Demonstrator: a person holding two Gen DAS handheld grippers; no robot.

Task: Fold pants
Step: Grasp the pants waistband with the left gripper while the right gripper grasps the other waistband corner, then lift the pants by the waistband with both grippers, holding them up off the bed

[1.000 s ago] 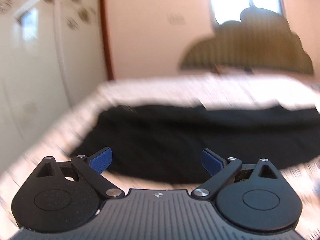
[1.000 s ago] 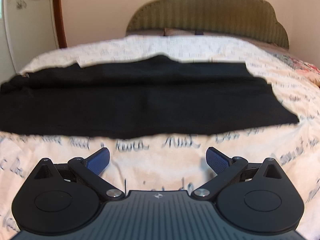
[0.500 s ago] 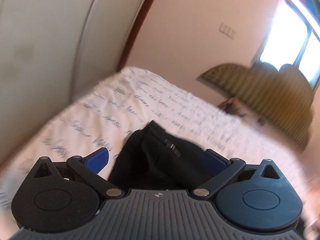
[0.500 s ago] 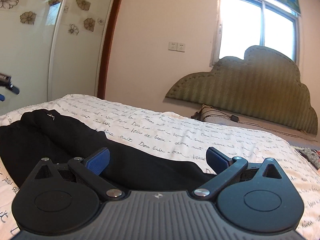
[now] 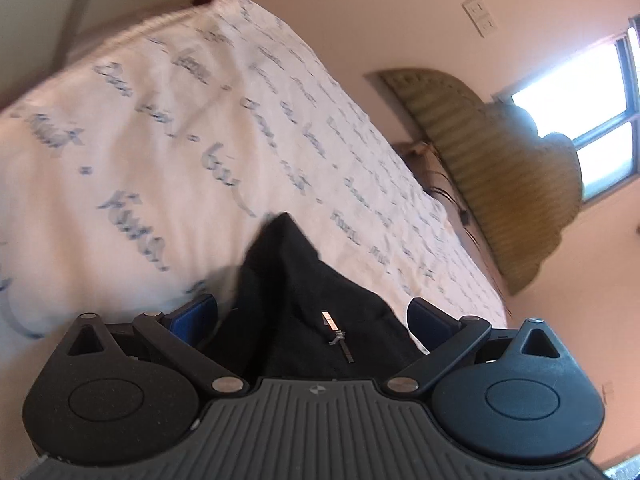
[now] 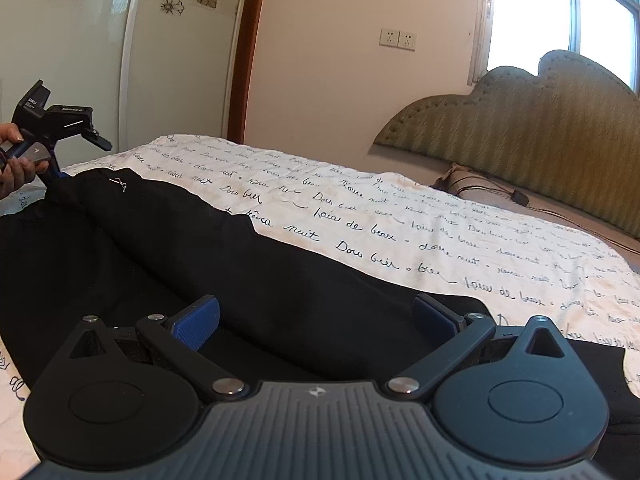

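— Both tongs are seen spread wide. The left tongs (image 5: 312, 316) are tilted over one end of the black pants (image 5: 308, 300), with the blue pads (image 5: 192, 314) set to either side of the cloth; whether the pads touch it cannot be told.

— And the right tongs (image 6: 316, 320)?

— They are spread just as wide, with a raised fold of the pants (image 6: 248, 264) passing between the blue pads (image 6: 196, 320). Nothing is clamped.

— Where are the pants laid?

— They are stretched lengthwise across the bed (image 6: 440, 232), on a white cover printed with dark handwriting. In the right wrist view the dark cloth is seen running from beneath the tongs away to the left, where a small metal clasp (image 6: 122, 184) is caught by the light. That same clasp (image 5: 338, 334) is shown close up between the left pads.

— Is anything seen past that end?

— The left tongs (image 6: 56, 174) are shown there from outside, gripped by a hand (image 6: 14, 160), at the far end of the pants. Farther off, a padded green headboard (image 6: 540, 120) is set against the wall, with a pillow (image 6: 460, 180) at its foot, a double socket (image 6: 398, 39) beside it, and a bright window (image 6: 560, 20) above.
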